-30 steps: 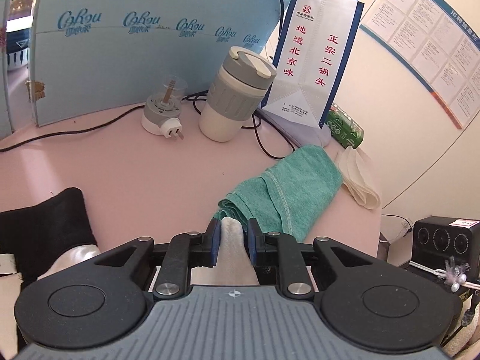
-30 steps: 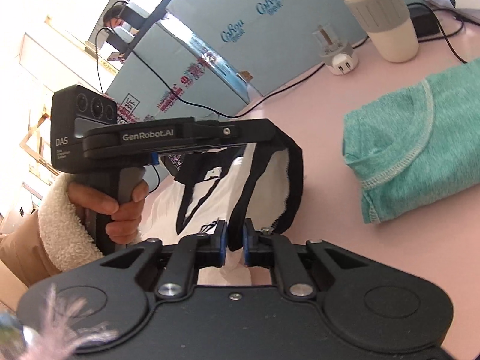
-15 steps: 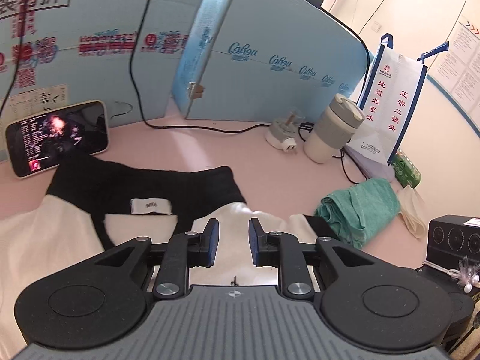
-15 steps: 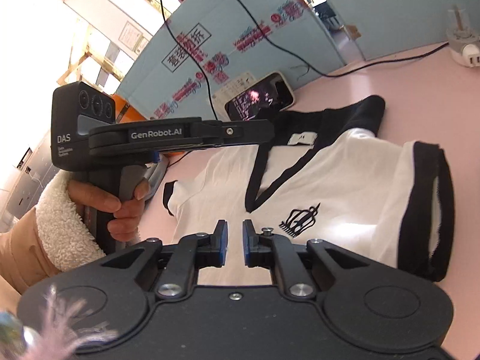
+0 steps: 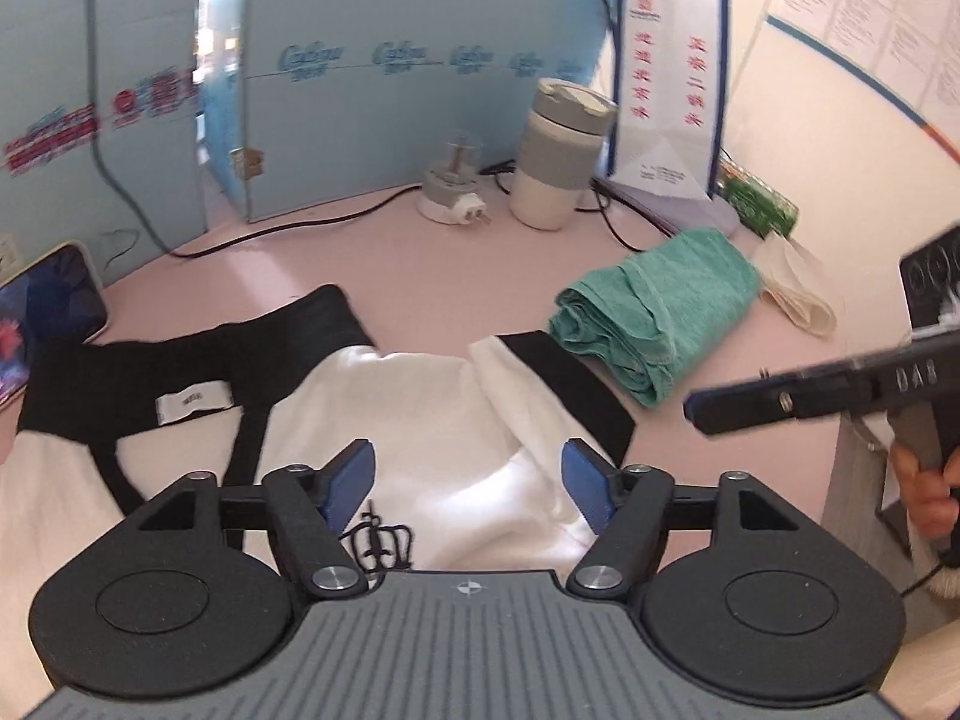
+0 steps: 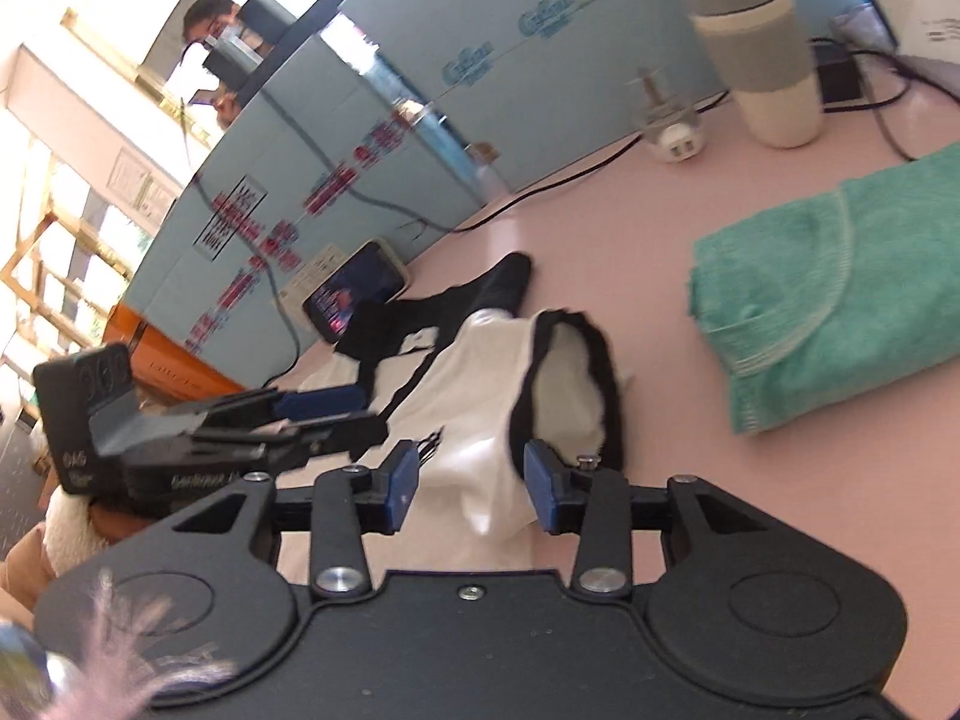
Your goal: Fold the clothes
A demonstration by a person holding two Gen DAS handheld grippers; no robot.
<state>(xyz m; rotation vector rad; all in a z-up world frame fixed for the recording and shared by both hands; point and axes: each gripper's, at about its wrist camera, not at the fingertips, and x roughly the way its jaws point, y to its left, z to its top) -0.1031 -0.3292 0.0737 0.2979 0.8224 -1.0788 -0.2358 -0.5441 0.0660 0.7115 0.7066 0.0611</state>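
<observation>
Now, by label:
Shirt: the white shirt (image 5: 432, 414) with black trim lies on the pink worktop (image 5: 432, 276), filling the lower left and centre of the left wrist view; its collar is at the left and a black-cuffed sleeve is laid over the body toward the right.
Left gripper: the left gripper (image 5: 468, 480) hovers over the shirt near the crown print; its jaws are opening, spread wide, with cloth below but nothing pinched.
Right gripper: the right gripper (image 6: 469, 483) is over the sleeve end; its jaws are opening, partly spread, with white cloth showing between them but the pads not pressing it.
Other garment: a green cloth (image 5: 654, 312), already folded, lies to the right, just beside the shirt.
Step in hand: judging by the loose jaws, a sleeve fold is being let go.
Next move: probably a fresh grip on the opposite sleeve or the hem, taken at an edge so that only one layer lifts; the folded sleeve looks puffy and may slip open.
</observation>
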